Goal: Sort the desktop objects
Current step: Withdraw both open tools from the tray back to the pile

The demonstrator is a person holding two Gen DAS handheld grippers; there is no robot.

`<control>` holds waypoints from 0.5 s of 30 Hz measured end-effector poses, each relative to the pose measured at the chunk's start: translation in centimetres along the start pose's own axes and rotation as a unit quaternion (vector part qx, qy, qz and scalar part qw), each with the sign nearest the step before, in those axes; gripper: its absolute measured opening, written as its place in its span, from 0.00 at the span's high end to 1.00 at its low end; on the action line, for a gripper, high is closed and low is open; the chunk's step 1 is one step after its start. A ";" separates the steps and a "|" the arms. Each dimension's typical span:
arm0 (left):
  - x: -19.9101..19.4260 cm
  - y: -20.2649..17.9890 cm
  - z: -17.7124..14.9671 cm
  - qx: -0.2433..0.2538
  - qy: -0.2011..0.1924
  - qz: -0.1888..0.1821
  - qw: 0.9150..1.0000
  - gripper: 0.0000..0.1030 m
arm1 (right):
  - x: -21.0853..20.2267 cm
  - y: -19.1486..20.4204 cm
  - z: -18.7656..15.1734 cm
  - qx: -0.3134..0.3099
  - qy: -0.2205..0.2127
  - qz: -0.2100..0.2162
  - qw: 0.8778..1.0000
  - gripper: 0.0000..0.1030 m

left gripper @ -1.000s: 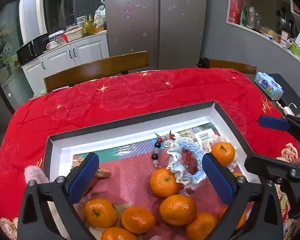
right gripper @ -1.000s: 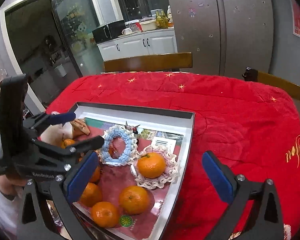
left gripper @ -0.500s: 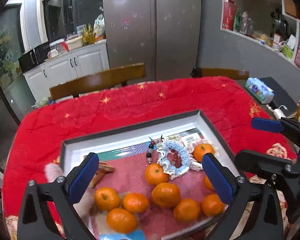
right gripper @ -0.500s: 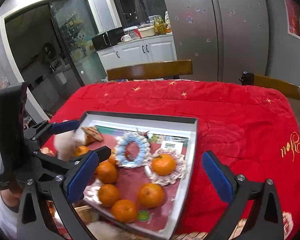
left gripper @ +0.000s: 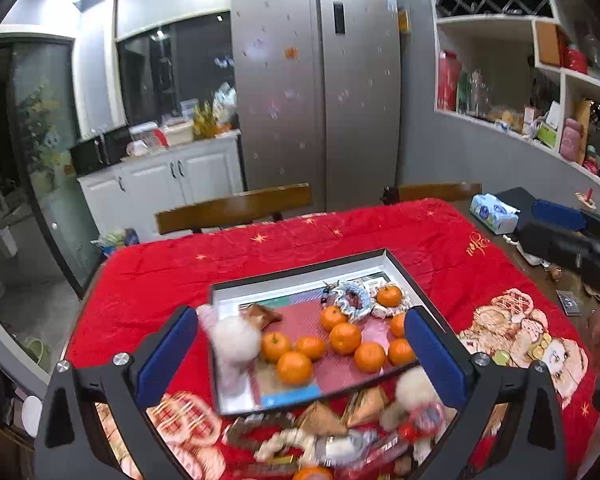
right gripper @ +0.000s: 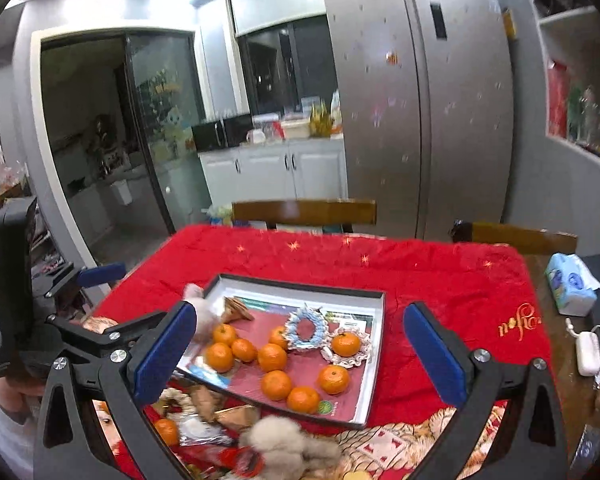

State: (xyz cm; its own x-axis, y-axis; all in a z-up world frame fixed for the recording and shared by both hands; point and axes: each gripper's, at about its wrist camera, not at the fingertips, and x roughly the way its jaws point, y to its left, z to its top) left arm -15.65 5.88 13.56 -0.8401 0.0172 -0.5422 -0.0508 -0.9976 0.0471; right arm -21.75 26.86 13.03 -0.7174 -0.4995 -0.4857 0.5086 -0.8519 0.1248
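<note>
Both wrist views look down past their fingers (left gripper: 168, 352) at the shared tray (left gripper: 300, 276) on the tabletop (right gripper: 440, 276).

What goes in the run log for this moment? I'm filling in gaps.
left gripper: open, empty | right gripper: open, empty | tray: holds oranges | loose items: unsorted

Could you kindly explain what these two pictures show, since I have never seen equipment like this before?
No robot here: a person holds two hand-held grippers, each with a fisheye camera looking along its blue-padded fingers. One picture is from the left gripper, the other from the right gripper. Both are open and hold nothing. On the red tablecloth sits a shallow tray with mandarins and a blue crocheted ring. A blurred pile of small things lies nearer the cameras.
</note>
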 end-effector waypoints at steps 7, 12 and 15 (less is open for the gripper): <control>-6.9 0.2 -7.2 -0.023 -0.024 0.001 0.999 0.00 | -5.9 3.0 -4.2 -0.002 -0.046 -0.014 0.999 0.00; -10.3 0.3 -14.3 -0.072 -0.019 0.004 0.997 0.00 | -9.0 3.9 -9.9 0.020 -0.065 -0.025 0.997 0.00; -11.0 0.3 -16.8 -0.076 -0.005 0.012 0.997 0.00 | -9.9 3.4 -12.7 0.043 -0.059 -0.028 0.997 0.00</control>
State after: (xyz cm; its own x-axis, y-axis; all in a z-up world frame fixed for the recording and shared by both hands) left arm 2.65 4.28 5.44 -0.8453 -0.0070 -0.5342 0.0507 -0.9964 -0.0673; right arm -6.87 30.89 7.27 -0.7974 -0.4612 -0.3893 0.4268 -0.8869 0.1766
